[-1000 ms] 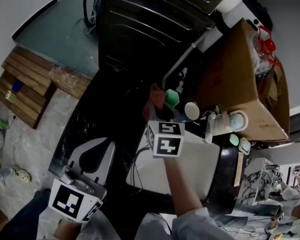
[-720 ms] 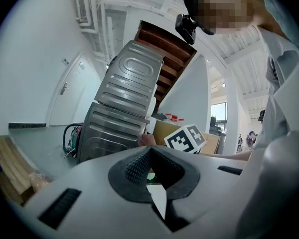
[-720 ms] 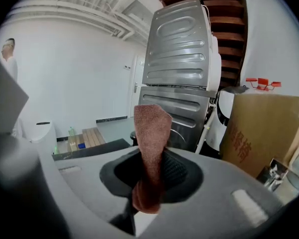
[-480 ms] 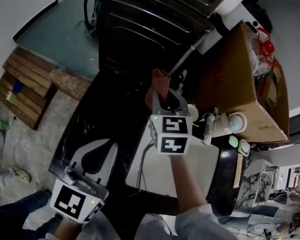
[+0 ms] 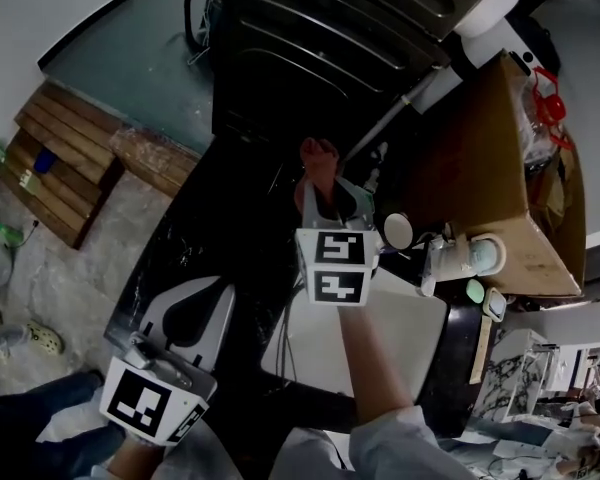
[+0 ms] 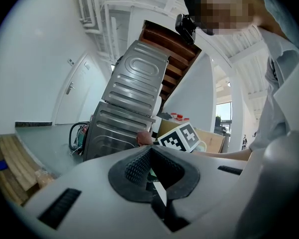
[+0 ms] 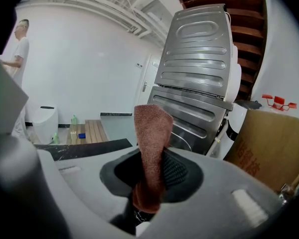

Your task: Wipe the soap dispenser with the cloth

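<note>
— Since a second ago the right gripper [image 5: 332, 198] has pushed up toward 12 o'clock, carrying its cloth tip higher. The left gripper [image 5: 218, 286] has hardly shifted.

— How is the right arm held?

— The bare forearm [image 5: 362, 368] runs from a white sleeve [image 5: 380, 448] at 6 o'clock straight up across the white rectangular sink [image 5: 415, 343]. The gripper points toward the ribbed grey metal appliance [image 5: 330, 38] at 12 o'clock.

— And what sits in its jaws?

— They pinch a reddish-brown terry cloth [image 7: 152, 128]. One fold stands upright past the tips, and the rest bunches in the hollow behind the pads. From the head view, that cloth [image 5: 318, 160] pokes out at the gripper's own 12 o'clock.

— The left one?

— It is low at 7 o'clock, over the edge of the black marbled bench [image 5: 230, 238], with its marker cube turned toward the head camera. Its jaws are pressed together with nothing between them.

— Where is the dispenser?

— A pale pump-topped soap dispenser [image 5: 450, 256], as far as I can tell, stands at the right gripper's 3 o'clock. It is just beside the brown cardboard box [image 5: 480, 158] and near a round white lid [image 5: 396, 231]. It stands apart from the cloth.
</note>
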The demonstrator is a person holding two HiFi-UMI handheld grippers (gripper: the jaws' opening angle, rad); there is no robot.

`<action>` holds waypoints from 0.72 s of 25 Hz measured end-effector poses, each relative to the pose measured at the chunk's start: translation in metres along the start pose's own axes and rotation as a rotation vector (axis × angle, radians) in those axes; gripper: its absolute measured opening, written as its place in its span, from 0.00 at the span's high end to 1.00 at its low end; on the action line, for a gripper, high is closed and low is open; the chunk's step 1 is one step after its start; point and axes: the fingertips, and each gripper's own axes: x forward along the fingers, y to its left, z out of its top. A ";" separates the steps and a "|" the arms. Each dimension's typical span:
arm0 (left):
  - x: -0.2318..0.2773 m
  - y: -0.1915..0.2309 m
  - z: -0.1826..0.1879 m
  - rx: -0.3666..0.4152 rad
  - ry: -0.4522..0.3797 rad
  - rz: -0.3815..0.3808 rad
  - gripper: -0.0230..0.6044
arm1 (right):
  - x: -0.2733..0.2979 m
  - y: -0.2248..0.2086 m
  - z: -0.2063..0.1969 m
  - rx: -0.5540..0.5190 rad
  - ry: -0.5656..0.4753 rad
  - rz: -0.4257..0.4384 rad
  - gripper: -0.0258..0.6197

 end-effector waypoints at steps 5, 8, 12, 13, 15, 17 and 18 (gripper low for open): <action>0.002 0.001 -0.001 0.000 0.001 -0.008 0.96 | -0.002 0.010 -0.001 0.003 -0.013 0.014 0.84; 0.005 0.000 -0.001 0.001 0.003 -0.015 0.96 | -0.001 0.018 -0.005 -0.013 -0.014 0.026 0.84; 0.006 0.001 -0.003 0.001 0.009 -0.015 0.96 | 0.001 0.029 -0.012 -0.044 -0.007 0.046 0.84; 0.006 0.002 -0.003 0.001 0.010 -0.013 0.96 | 0.002 0.032 -0.015 -0.057 -0.003 0.051 0.84; 0.006 0.003 -0.003 0.000 0.009 -0.009 0.96 | 0.005 0.038 -0.020 -0.067 0.008 0.062 0.84; 0.005 0.004 -0.004 -0.002 0.010 -0.004 0.96 | 0.008 0.042 -0.025 -0.055 0.019 0.075 0.84; 0.004 0.005 -0.005 -0.003 0.011 -0.001 0.96 | 0.009 0.044 -0.028 -0.049 0.025 0.081 0.84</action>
